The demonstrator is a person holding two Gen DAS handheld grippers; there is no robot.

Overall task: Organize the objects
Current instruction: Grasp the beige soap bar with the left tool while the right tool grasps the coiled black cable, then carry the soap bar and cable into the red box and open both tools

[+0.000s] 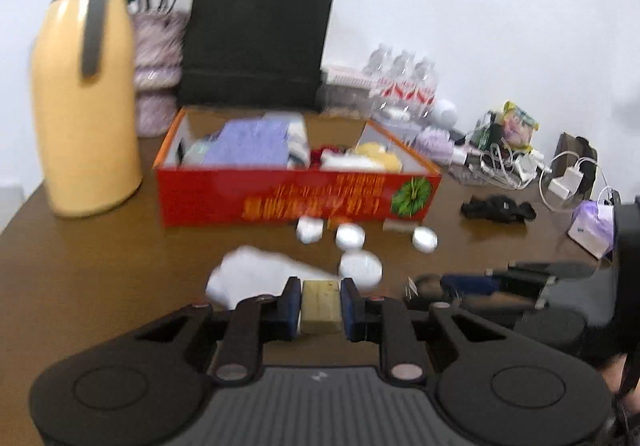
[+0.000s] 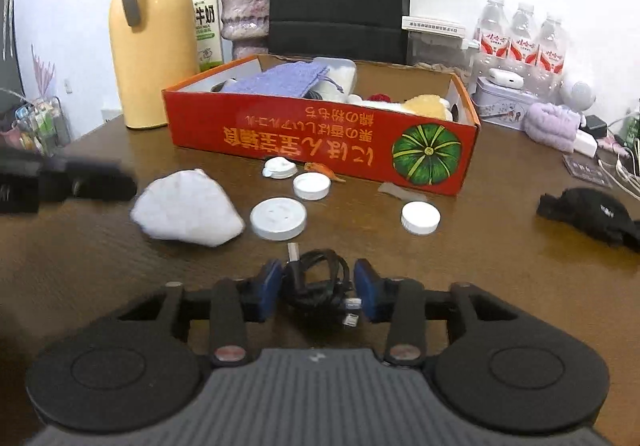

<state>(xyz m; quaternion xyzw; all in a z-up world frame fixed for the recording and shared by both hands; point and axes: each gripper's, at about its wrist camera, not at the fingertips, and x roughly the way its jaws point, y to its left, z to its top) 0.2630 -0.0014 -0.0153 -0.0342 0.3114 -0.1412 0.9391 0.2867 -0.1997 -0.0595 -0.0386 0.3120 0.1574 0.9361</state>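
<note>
While left claw clamps a tan block, right claw clamps a black cable

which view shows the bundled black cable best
The right wrist view. The black cable sits sharp between the right tool's blue pads, its coil and plugs visible, and the tool looks shut on it. The left wrist view shows only a blurred dark shape by the right tool; the cable cannot be made out there.
</note>
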